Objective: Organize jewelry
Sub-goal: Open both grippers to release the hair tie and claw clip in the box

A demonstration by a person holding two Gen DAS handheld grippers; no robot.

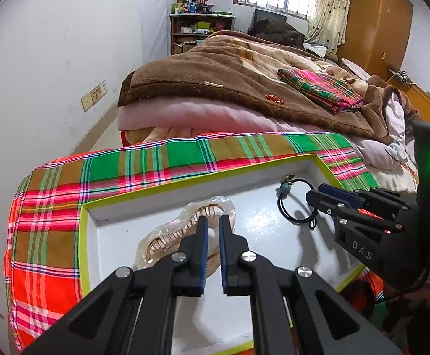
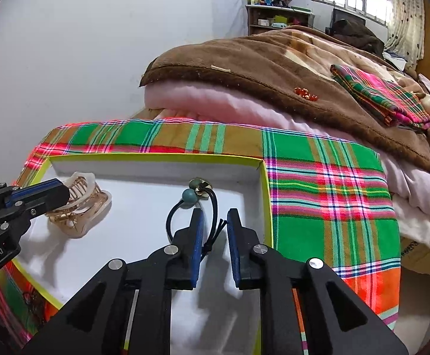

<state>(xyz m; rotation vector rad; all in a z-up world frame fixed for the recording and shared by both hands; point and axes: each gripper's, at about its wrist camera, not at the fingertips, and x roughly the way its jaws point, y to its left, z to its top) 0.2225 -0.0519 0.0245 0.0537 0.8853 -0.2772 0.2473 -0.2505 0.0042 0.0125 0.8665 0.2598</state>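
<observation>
- My left tool (image 1: 212, 222) points steeply down into the white tray (image 1: 167, 198) with the yellow-green rim, its two blue-padded fingers (image 1: 203, 236) nearly parallel and drawn close with only a narrow slit between them.
- Nothing sits in that slit; I read the left tool as closed and empty, hovering right over the pearly hair claw clip (image 1: 185, 230).
- From the right wrist view the clip (image 2: 80, 207) lies on its side at the left part of the tray floor, with the left tool's tip touching or just above its top edge; I cannot tell which.
- My right tool (image 2: 215, 222) also tilts steeply down, over the right part of the tray near its far right corner.
- Its jaws stand parted, and the black hair tie (image 2: 213, 207) with teal beads (image 2: 189, 196) runs between them; the pads do not press on the cord.
- The tie's knotted tail lies against the inner face of the left-hand pad.
- In the left wrist view the right tool (image 1: 315, 196) comes in from the right, its tip at the hair tie (image 1: 289, 201).
- The tray (image 2: 262, 177) rests on a bright plaid cloth (image 2: 327, 183) spread on the bed, with a brown blanket (image 2: 244, 68) folded behind it.
</observation>
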